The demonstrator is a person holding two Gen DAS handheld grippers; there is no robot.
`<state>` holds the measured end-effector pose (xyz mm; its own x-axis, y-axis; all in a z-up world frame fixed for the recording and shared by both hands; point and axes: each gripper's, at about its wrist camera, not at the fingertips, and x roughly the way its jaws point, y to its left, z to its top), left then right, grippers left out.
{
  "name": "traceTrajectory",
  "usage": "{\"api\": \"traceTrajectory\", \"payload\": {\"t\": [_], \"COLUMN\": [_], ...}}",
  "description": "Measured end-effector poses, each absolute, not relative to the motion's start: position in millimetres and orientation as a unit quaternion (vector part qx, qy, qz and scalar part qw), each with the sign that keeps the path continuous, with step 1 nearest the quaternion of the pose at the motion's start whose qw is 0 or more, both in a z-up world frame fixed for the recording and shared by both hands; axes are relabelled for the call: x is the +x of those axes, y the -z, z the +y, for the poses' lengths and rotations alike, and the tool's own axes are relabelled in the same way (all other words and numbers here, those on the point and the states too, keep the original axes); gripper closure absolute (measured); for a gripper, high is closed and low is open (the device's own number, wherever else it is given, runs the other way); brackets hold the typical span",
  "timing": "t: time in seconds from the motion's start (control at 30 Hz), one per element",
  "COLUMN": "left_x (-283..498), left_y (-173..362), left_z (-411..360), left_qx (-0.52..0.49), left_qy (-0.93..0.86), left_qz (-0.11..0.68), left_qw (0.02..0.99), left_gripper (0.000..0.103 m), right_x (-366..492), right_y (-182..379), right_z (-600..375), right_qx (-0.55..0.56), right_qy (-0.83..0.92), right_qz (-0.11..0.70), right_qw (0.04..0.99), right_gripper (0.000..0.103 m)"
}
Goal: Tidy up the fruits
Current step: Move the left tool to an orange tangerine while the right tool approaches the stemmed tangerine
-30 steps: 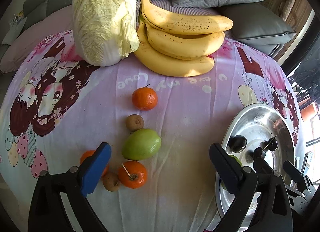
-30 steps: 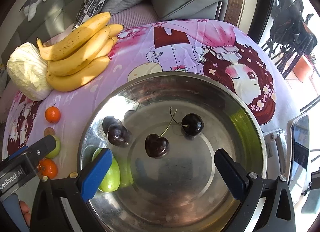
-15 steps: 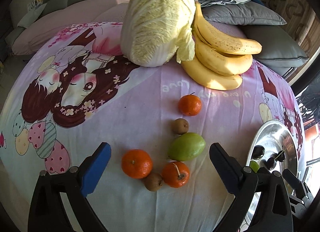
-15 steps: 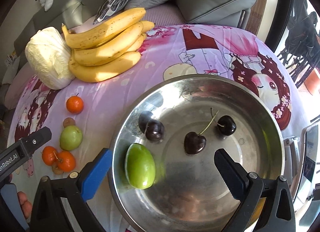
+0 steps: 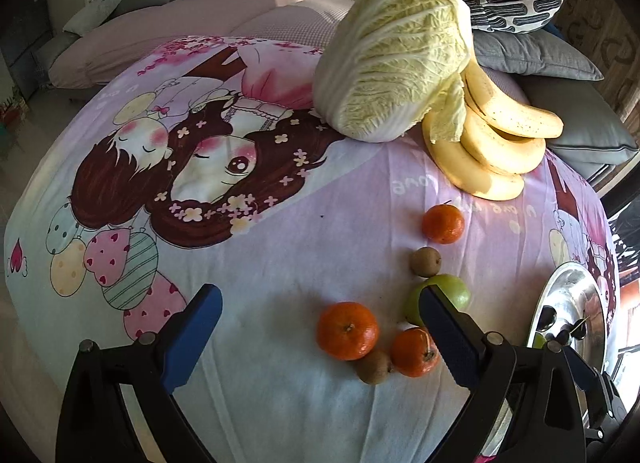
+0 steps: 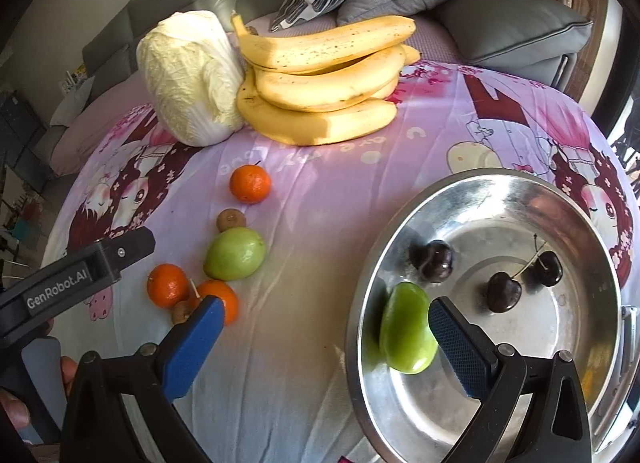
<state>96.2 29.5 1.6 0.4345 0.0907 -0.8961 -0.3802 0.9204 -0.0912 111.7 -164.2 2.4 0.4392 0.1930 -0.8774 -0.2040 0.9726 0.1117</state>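
so the left gripper (image 5: 318,333) hangs low with its jaws wide and empty, the nearest orange (image 5: 347,330) lying between them, likely the next pick. just beyond sit a second orange (image 5: 414,351), a green fruit (image 5: 450,290) and two small brown ones (kind unclear). the right gripper (image 6: 320,337) also gapes, empty, over the steel bowl's (image 6: 472,183) rim, where one green fruit (image 6: 404,333) and three cherries (image 6: 503,290) lie. farthest back rest bananas (image 6: 324,87) and cabbage (image 6: 188,75).

Steel bowl (image 5: 568,295) cut by the frame edge, green fruit (image 5: 440,295) half behind a claw finger.
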Motion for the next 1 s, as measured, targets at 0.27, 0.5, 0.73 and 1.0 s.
{"api": "traceTrajectory", "payload": {"t": [0.27, 0.5, 0.73, 1.0], "left_x": [89, 88, 86, 89], "left_y": [8, 20, 32, 40], "left_z": [53, 63, 66, 58], "left_qx": [-0.16, -0.181, -0.215, -0.224], "left_qy": [-0.166, -0.155, -0.131, -0.093], "left_qz": [0.532, 0.556, 0.57, 0.576], "left_qw": [0.814, 0.797, 0.783, 0.781], "left_gripper": [0.004, 0.004, 0.004, 0.005], "right_x": [111, 106, 102, 98], "right_y": [4, 8, 13, 23], "right_z": [-149, -127, -113, -102], "right_qx": [0.005, -0.026, -0.047, -0.074], "right_qy": [-0.15, -0.174, -0.186, -0.201], "right_qz": [0.526, 0.526, 0.523, 0.527], "right_qw": [0.837, 0.832, 0.831, 0.822], "right_gripper": [0.0, 0.0, 0.0, 0.003]}}
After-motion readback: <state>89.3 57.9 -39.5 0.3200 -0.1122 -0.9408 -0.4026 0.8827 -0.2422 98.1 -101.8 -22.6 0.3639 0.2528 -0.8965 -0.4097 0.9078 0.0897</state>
